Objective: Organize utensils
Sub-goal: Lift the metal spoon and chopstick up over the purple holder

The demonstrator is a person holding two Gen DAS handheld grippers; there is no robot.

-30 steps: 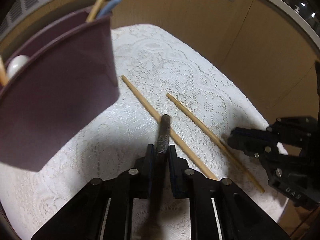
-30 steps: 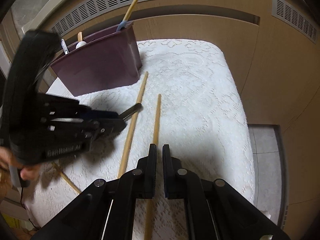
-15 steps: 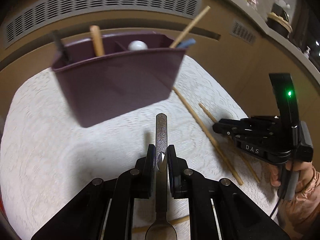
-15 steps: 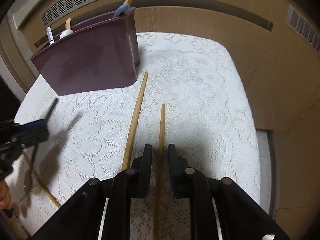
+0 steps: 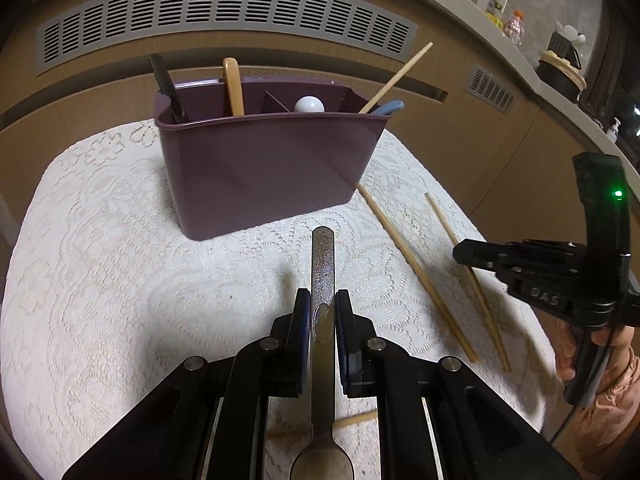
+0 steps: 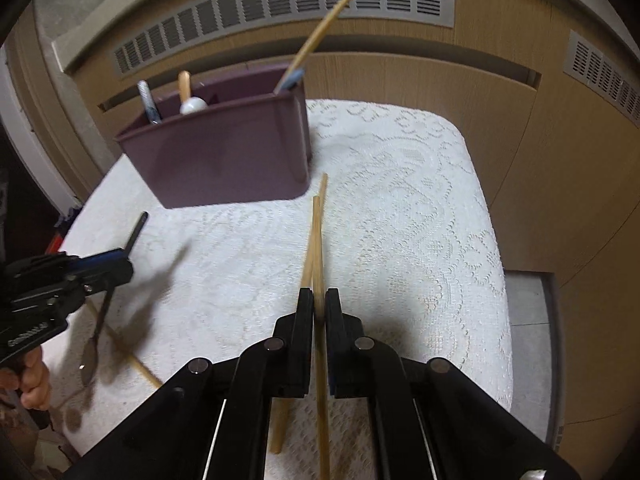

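The left gripper (image 5: 322,314) is clamped on a metal spoon (image 5: 323,280), handle pointing toward the purple utensil caddy (image 5: 264,168) at the far side of the lace tablecloth (image 5: 100,280). The right gripper (image 6: 319,308), whose jaws have just been closing, pinches one wooden chopstick (image 6: 317,240); a second chopstick (image 6: 322,188) lies just beside it on the cloth.

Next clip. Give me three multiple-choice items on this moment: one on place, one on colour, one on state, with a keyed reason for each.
1. Where does the caddy stand?
A. on the lace cloth
B. on the floor
C. on a shelf

2. What colour is the caddy?
A. white
B. dark purple
C. green

3. What is the left gripper doing?
A. standing open and empty
B. shut on a chopstick
C. shut on the metal spoon

Answers:
1 A, its base sits on the cloth.
2 B, its walls are plum-coloured.
3 C, the pads clamp the spoon's handle, with the bowl toward the camera.
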